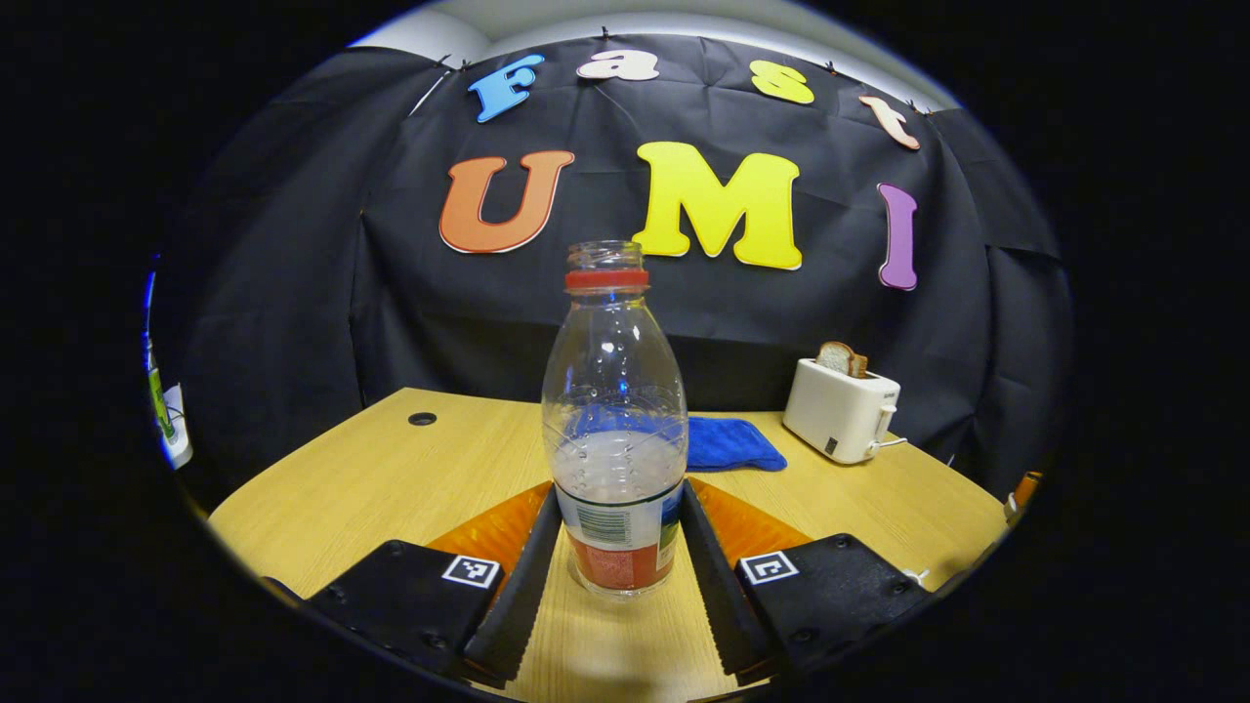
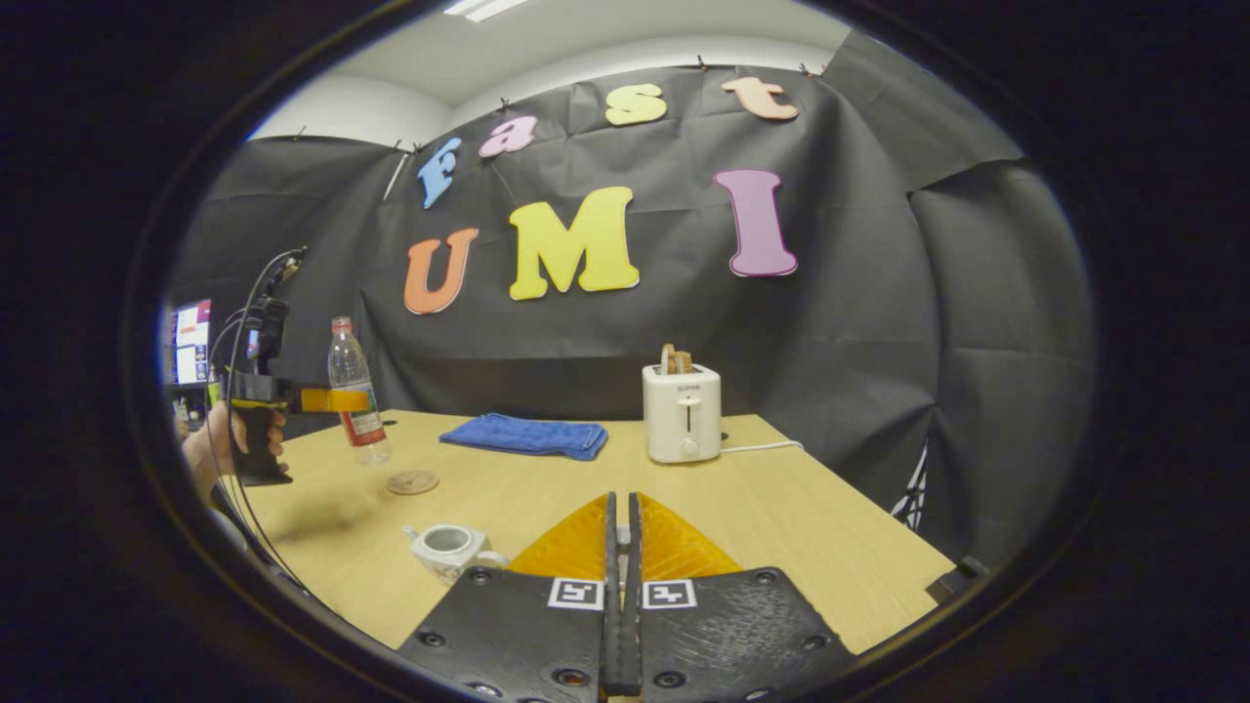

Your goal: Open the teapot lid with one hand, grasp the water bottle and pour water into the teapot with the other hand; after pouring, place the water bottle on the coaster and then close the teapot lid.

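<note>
A clear uncapped water bottle point(image 1: 615, 410) with a red neck ring stands upright between the fingers of my left gripper point(image 1: 620, 503), which is shut on its labelled lower part. It is roughly a third full. In the right gripper view, the bottle point(image 2: 354, 391) is held by the left gripper point(image 2: 337, 400) just left of the round coaster point(image 2: 412, 481); I cannot tell whether its base touches the table. The white teapot point(image 2: 447, 547) sits open on the table near my right gripper point(image 2: 621, 517). The right gripper's fingers are pressed together on a small pale piece, seemingly the lid's knob.
A white toaster point(image 2: 683, 413) with bread in it stands at the back of the wooden table point(image 2: 811, 527), its cord trailing right. A folded blue cloth point(image 2: 524, 435) lies left of it. A hand point(image 2: 210, 444) grips the left gripper's handle, with a screen point(image 2: 192, 342) behind it.
</note>
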